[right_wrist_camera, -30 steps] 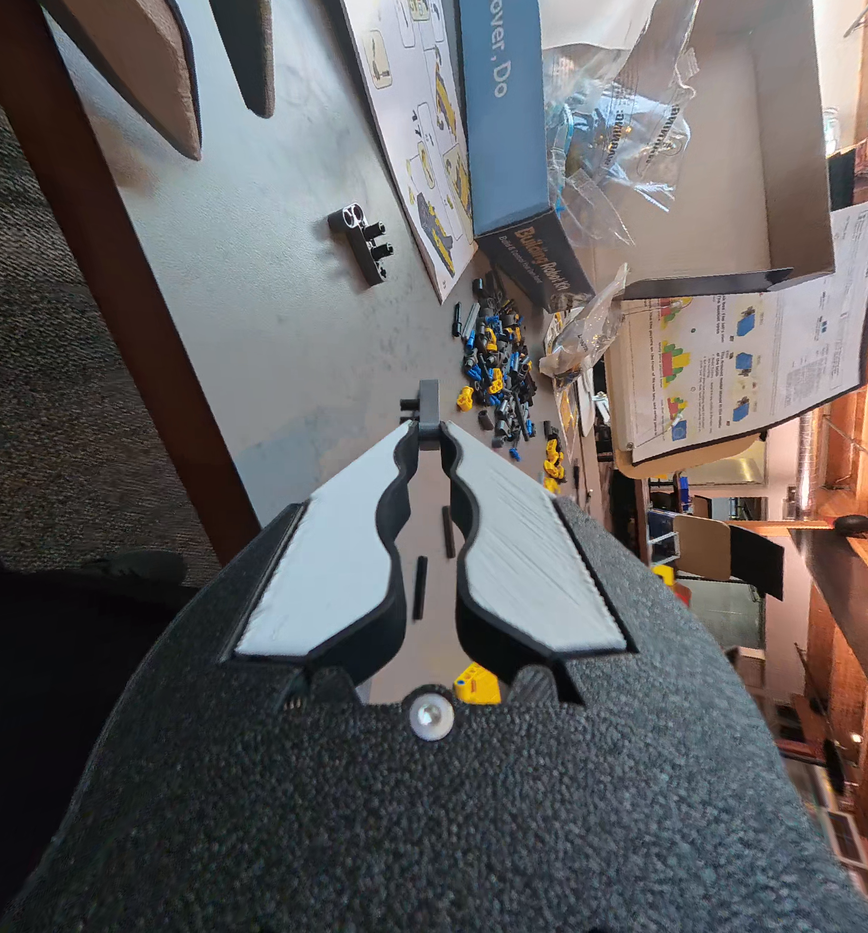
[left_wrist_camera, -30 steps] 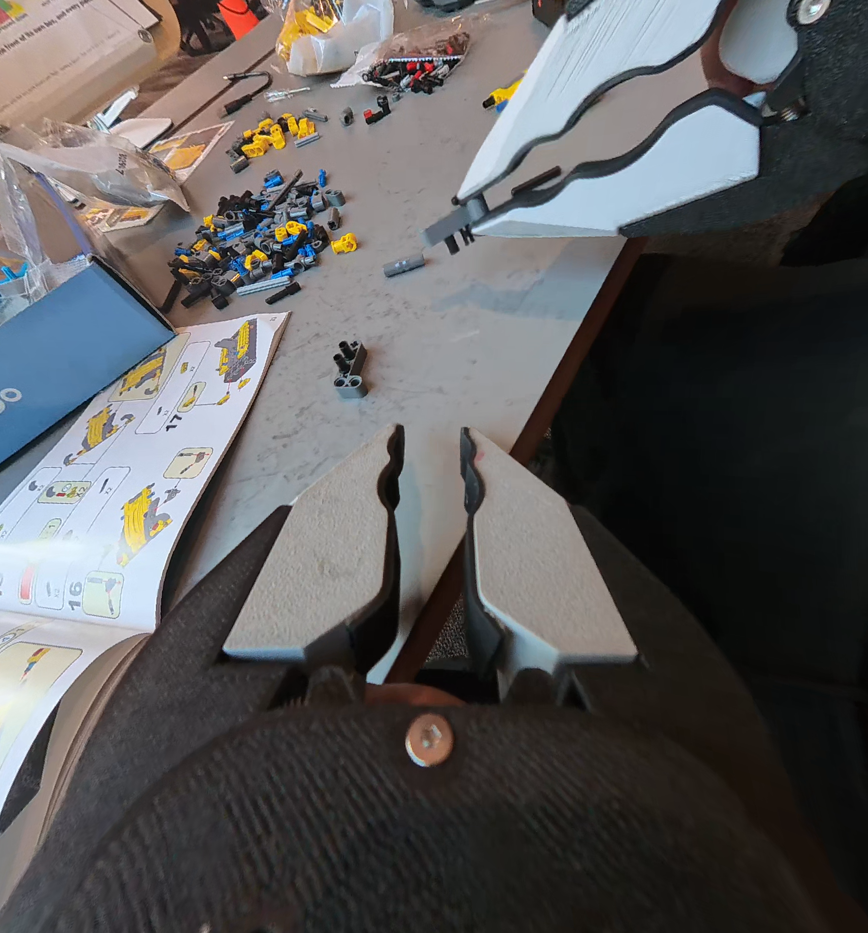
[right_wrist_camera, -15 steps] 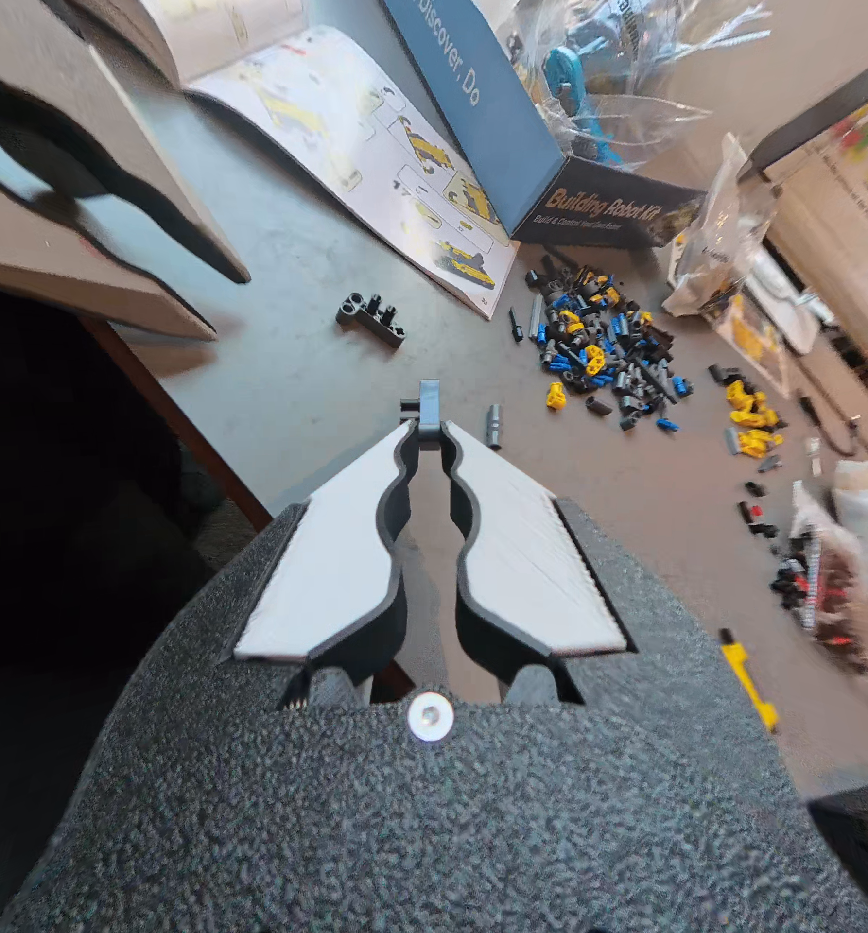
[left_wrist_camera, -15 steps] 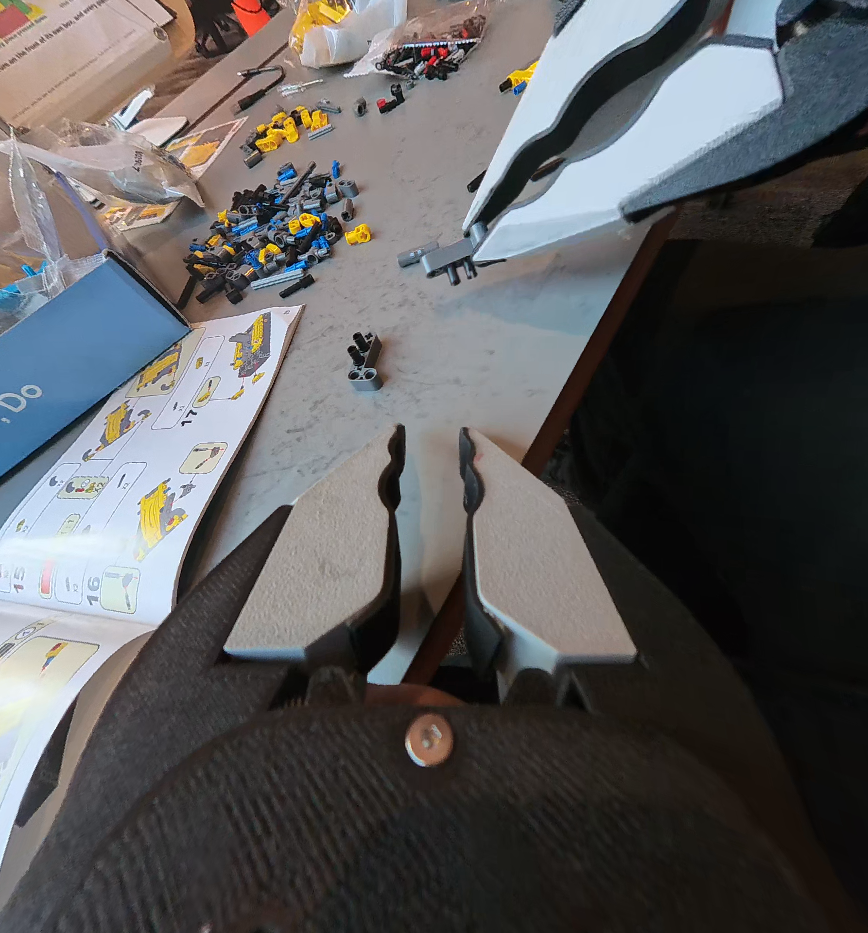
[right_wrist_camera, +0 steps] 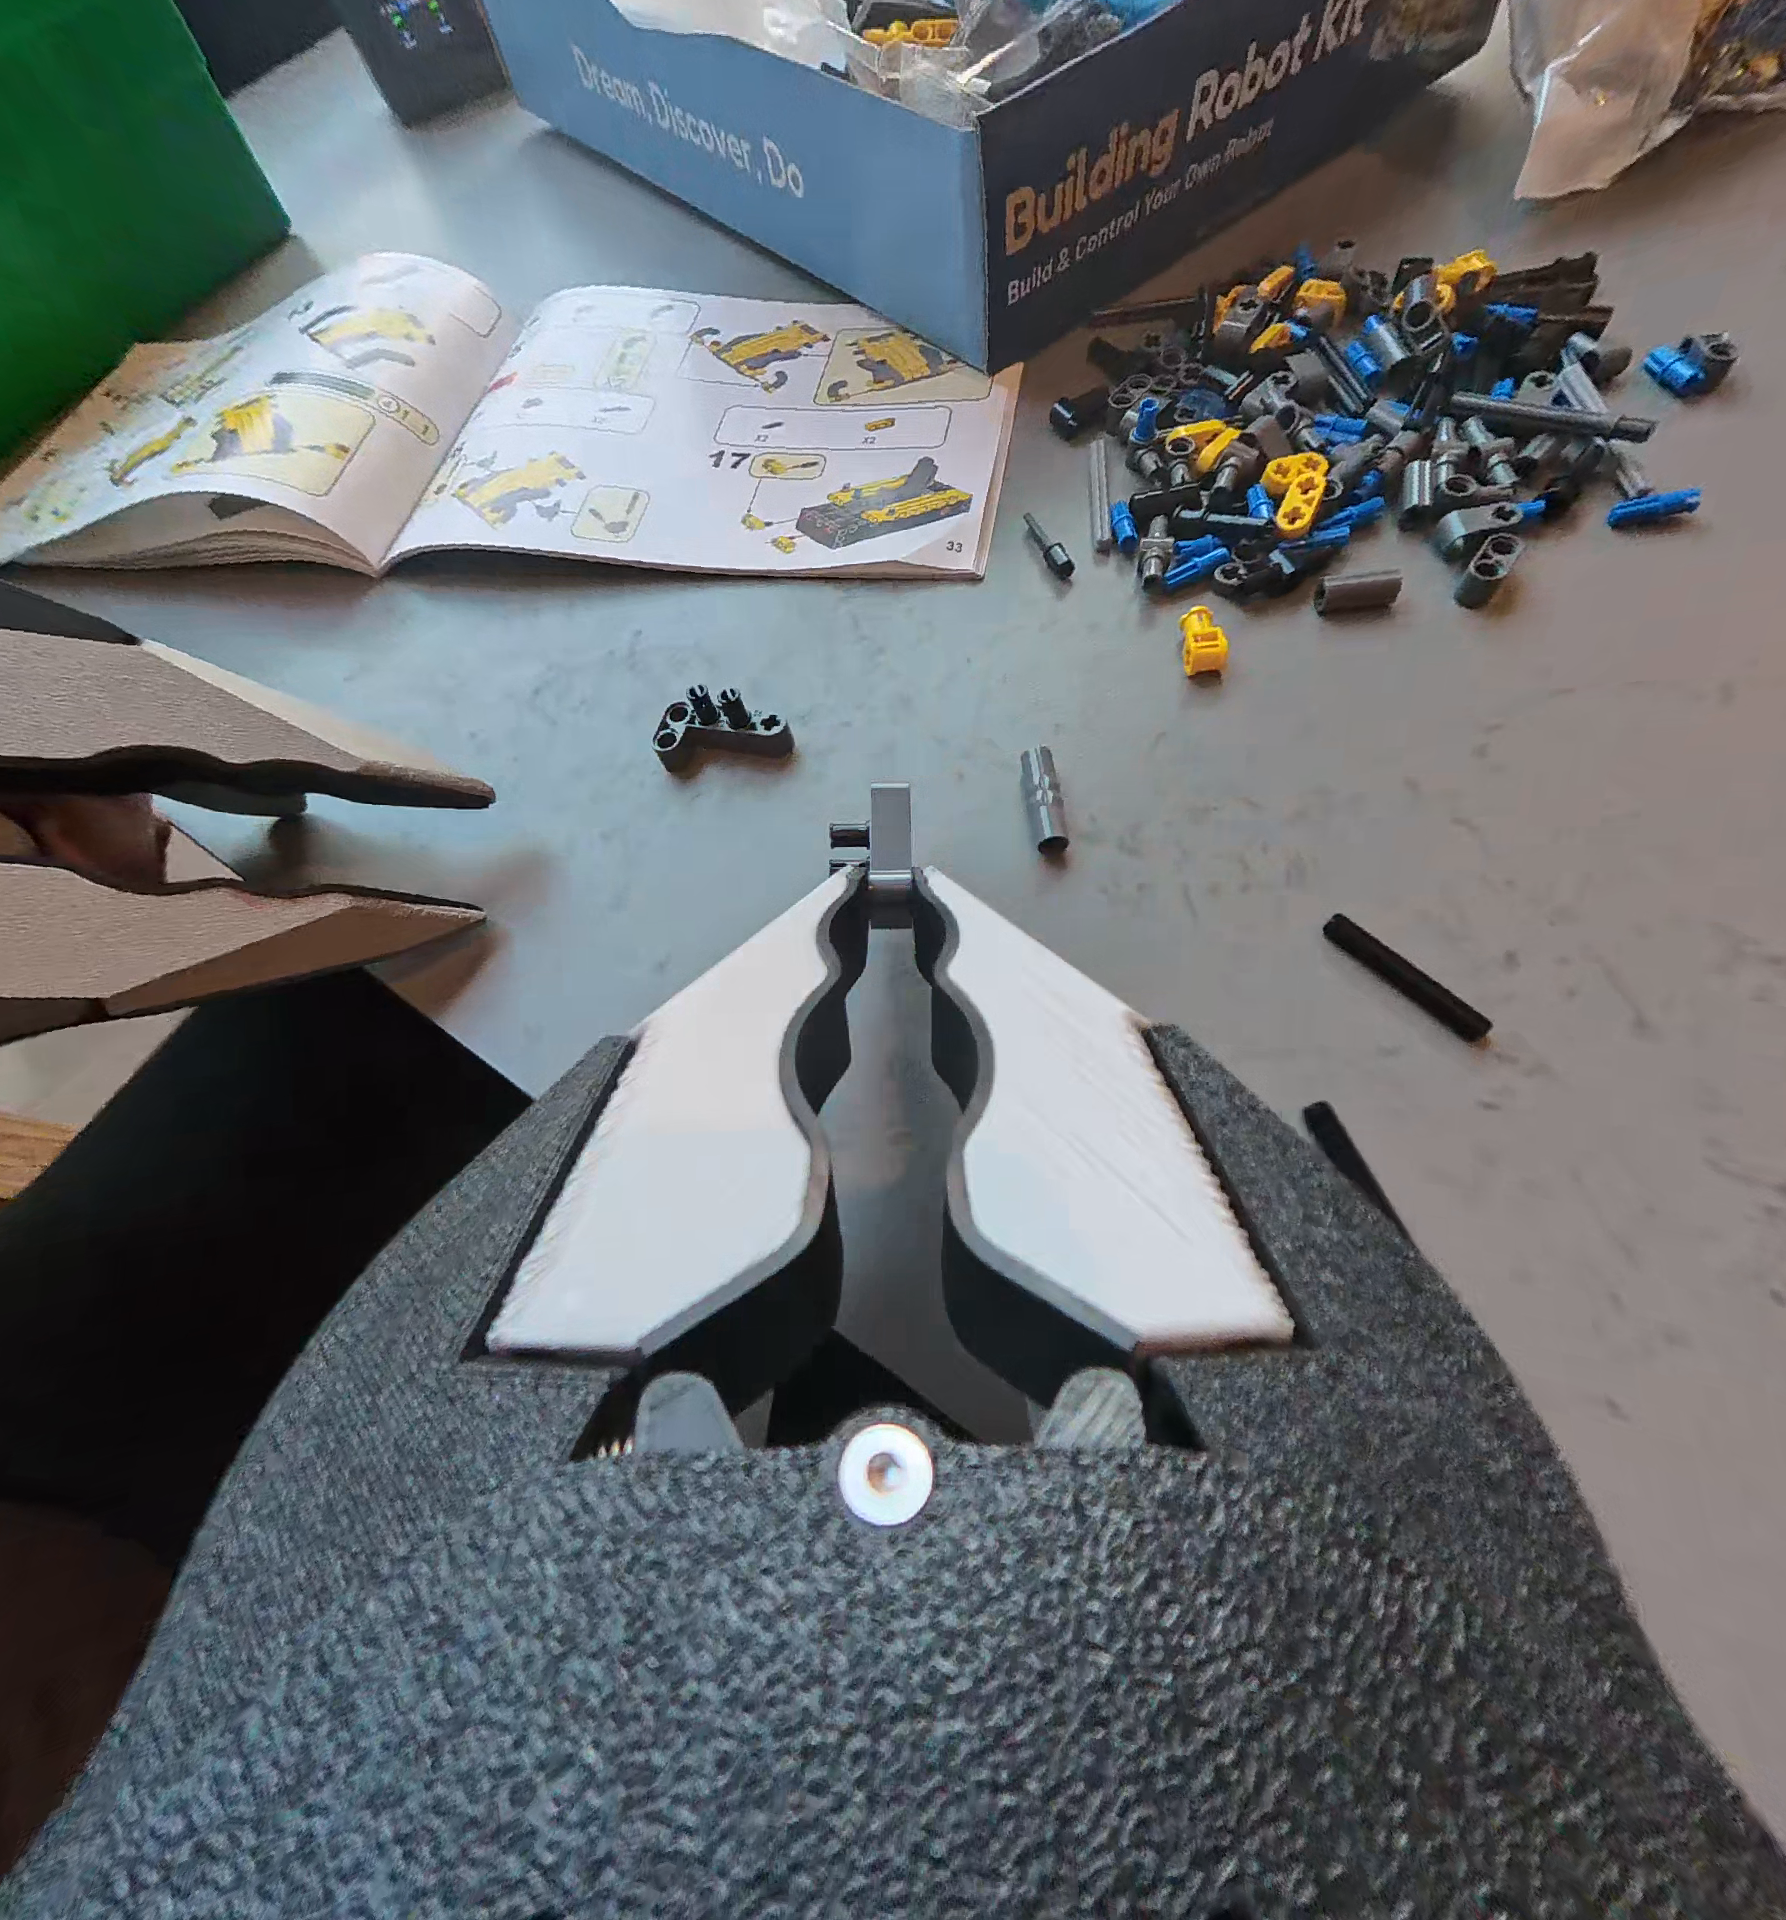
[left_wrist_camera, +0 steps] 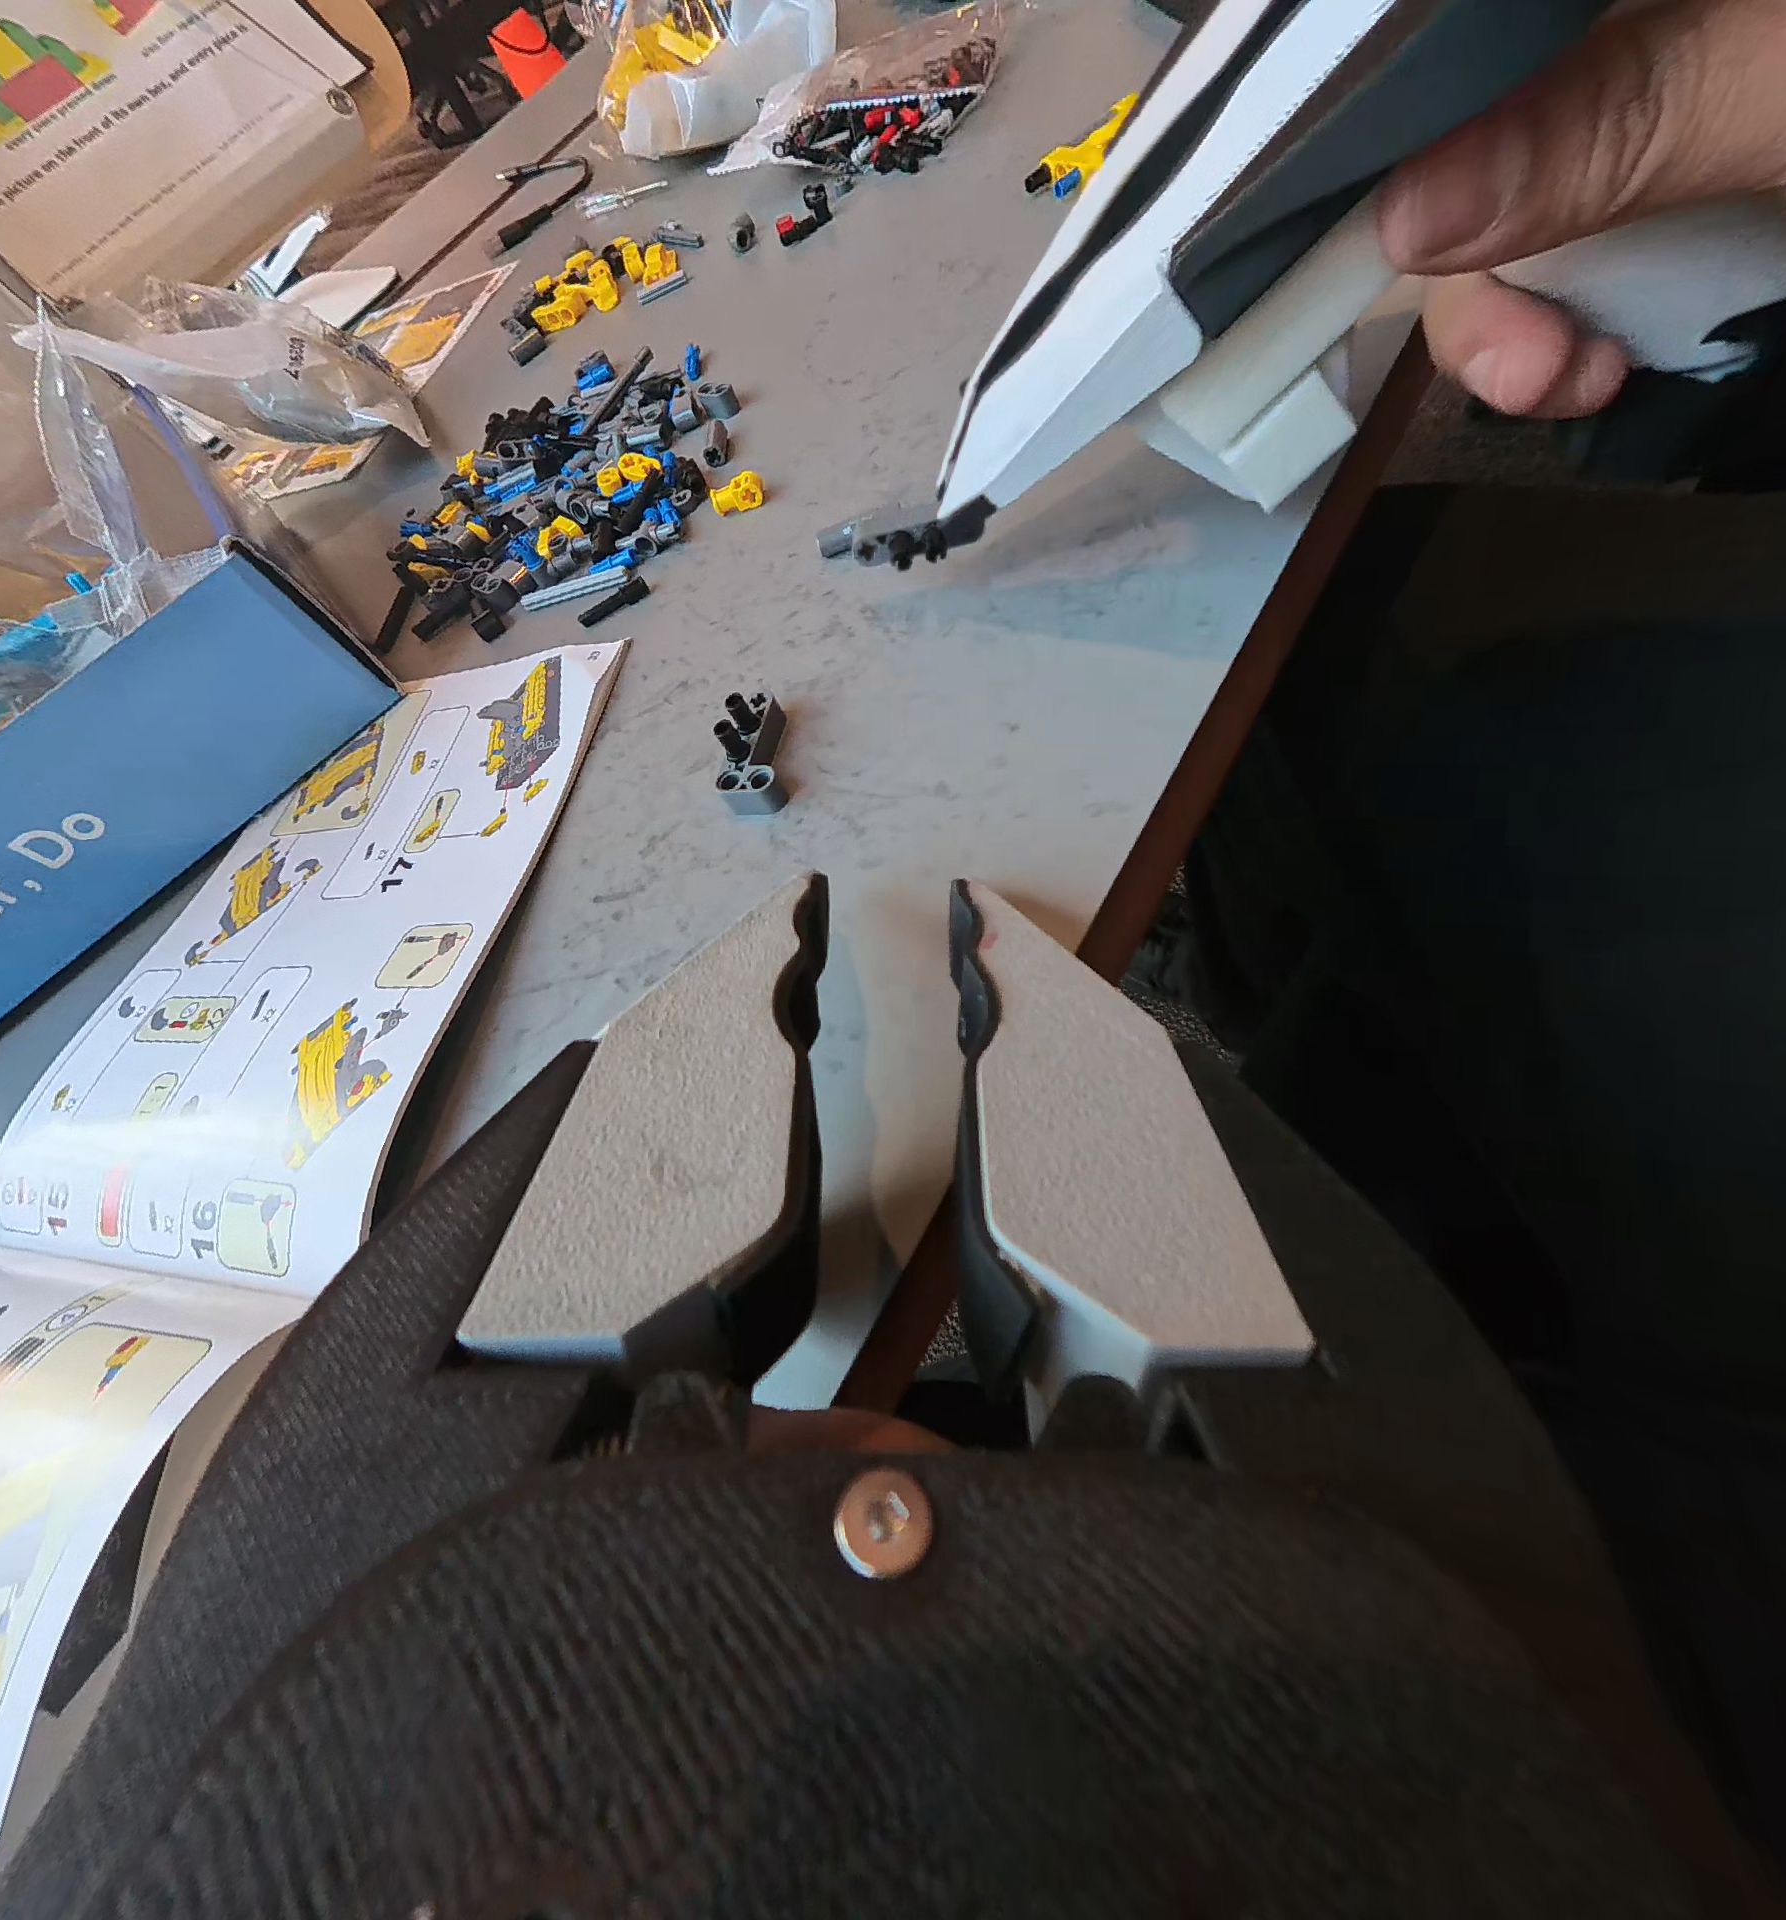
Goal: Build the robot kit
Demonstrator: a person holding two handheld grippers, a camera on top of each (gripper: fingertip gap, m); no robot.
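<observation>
My right gripper (right_wrist_camera: 889, 878) is shut on a small grey beam with black pins (right_wrist_camera: 889, 831) and holds it just above the grey table (right_wrist_camera: 1491, 831). It also shows in the left wrist view (left_wrist_camera: 956, 514), held by a hand (left_wrist_camera: 1595, 156), with the beam (left_wrist_camera: 884, 535) at its tip. A dark bent piece with two black pins (right_wrist_camera: 723, 727) lies just ahead of it and shows in the left wrist view too (left_wrist_camera: 754, 753). My left gripper (left_wrist_camera: 887, 904) is open and empty over the table's front edge, short of that piece. It shows at the left of the right wrist view (right_wrist_camera: 478, 852).
An open instruction booklet (right_wrist_camera: 660, 436) and a blue box (right_wrist_camera: 868, 156) lie beyond the bent piece. A pile of blue, yellow, grey and black parts (right_wrist_camera: 1388, 436) is at the right. A grey tube (right_wrist_camera: 1045, 800), a yellow piece (right_wrist_camera: 1203, 639) and a black axle (right_wrist_camera: 1408, 977) lie loose. My right fingertips sit around 9 cm from my left ones. The yellow piece (right_wrist_camera: 1203, 639) is closer to my right gripper, around 9 cm from its tips; the left tips are 15 cm off. Seen from the left wrist view (left_wrist_camera: 738, 487) as well.
My right gripper has rolled upright and swung toward the bent piece, still gripping the grey beam. My left gripper has barely moved and stays open.
</observation>
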